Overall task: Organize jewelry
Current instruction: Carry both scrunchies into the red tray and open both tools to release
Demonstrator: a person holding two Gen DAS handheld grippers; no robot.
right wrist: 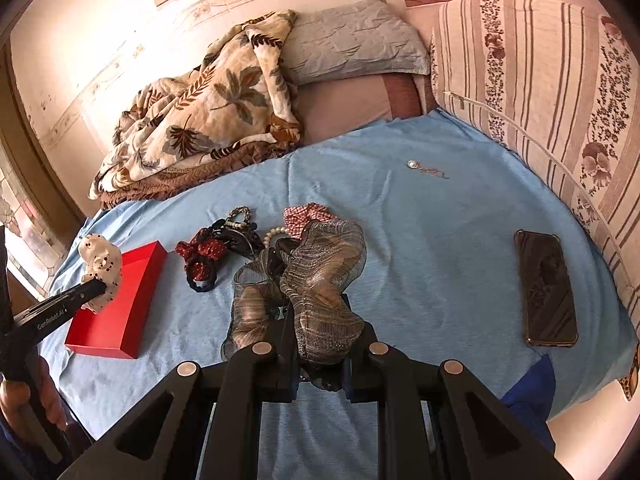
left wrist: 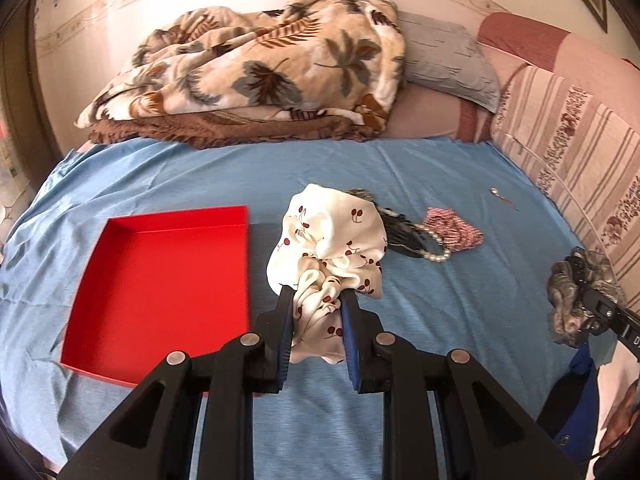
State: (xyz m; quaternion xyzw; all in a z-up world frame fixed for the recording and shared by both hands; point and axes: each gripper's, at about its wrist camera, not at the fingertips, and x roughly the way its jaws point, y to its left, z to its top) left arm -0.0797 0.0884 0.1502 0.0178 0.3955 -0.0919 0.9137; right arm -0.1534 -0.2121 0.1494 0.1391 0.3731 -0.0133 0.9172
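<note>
My left gripper (left wrist: pixel 316 294) is shut on a white scrunchie with a cherry print (left wrist: pixel 332 240), held above the blue sheet just right of the open red box (left wrist: pixel 160 280). The right wrist view shows that scrunchie (right wrist: pixel 100 268) over the red box's (right wrist: pixel 120 312) near corner. My right gripper (right wrist: pixel 316 300) is shut on a grey-brown sheer scrunchie (right wrist: pixel 320 280), also visible at the right edge of the left view (left wrist: pixel 576 292). On the sheet lie a dark red dotted scrunchie (right wrist: pixel 202 254), a black hair claw (right wrist: pixel 236 234), a pearl bracelet (left wrist: pixel 436 248), a red checked scrunchie (left wrist: pixel 454 228) and a small silver chain (right wrist: pixel 428 170).
A dark phone (right wrist: pixel 546 288) lies on the sheet at the right. A leaf-print blanket (left wrist: pixel 260 68) and a grey pillow (right wrist: pixel 352 44) sit at the back. Striped floral cushions (right wrist: pixel 540 92) line the right side. A hand (right wrist: pixel 24 400) holds the left tool.
</note>
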